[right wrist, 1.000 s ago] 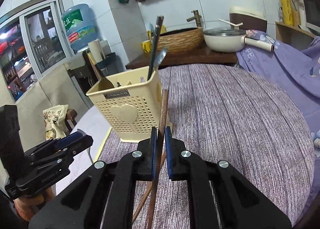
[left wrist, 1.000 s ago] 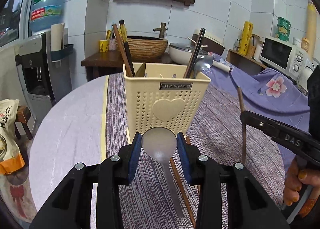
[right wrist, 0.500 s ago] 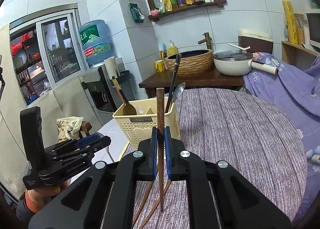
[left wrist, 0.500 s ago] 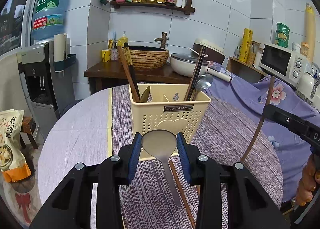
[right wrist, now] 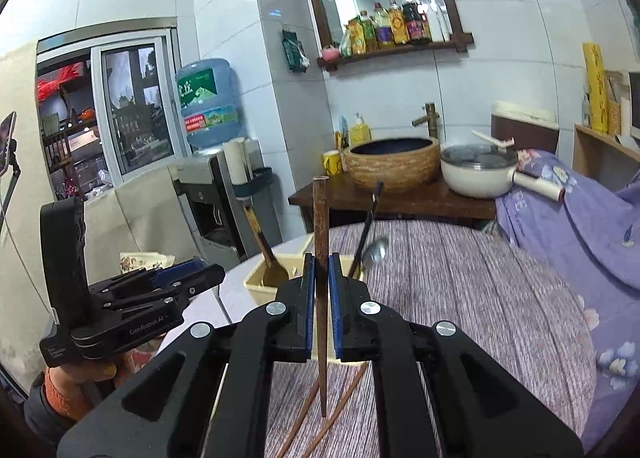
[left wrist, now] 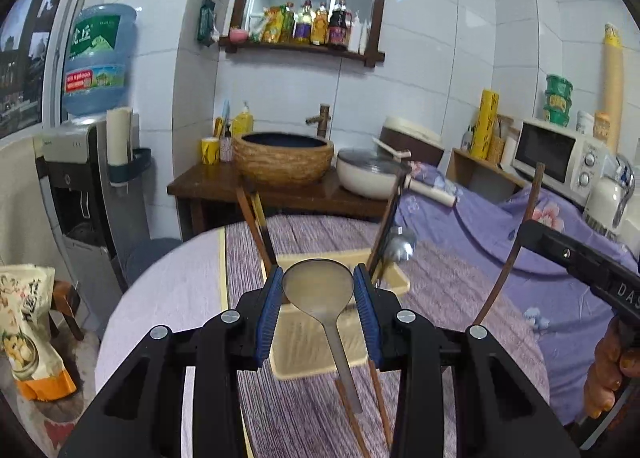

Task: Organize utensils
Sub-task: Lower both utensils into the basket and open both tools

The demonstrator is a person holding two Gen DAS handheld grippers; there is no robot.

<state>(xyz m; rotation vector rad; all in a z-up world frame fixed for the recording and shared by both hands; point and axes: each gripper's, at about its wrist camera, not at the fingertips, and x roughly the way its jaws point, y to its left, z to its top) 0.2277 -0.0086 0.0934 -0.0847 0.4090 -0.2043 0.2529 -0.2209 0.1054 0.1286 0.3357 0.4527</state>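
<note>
Left gripper (left wrist: 318,298): clamped on metal spoon (left wrist: 320,294) by its bowl, handle hanging toward the camera, above the cream utensil basket (left wrist: 316,354). Right gripper (right wrist: 320,298): closed on one upright wooden chopstick (right wrist: 320,242), basket just beyond; two chopsticks (right wrist: 316,414) lie on the striped cloth (right wrist: 460,298) below.

Each camera sits just behind its own gripper, looking forward along the fingers and slightly down over the round table (left wrist: 168,290) toward the tiled back wall. The left view faces the utensil basket (left wrist: 316,342) head-on and close; the right view sees the same basket (right wrist: 256,284) from its right, with the sink (right wrist: 394,162) and shelf (right wrist: 394,50) shared
</note>
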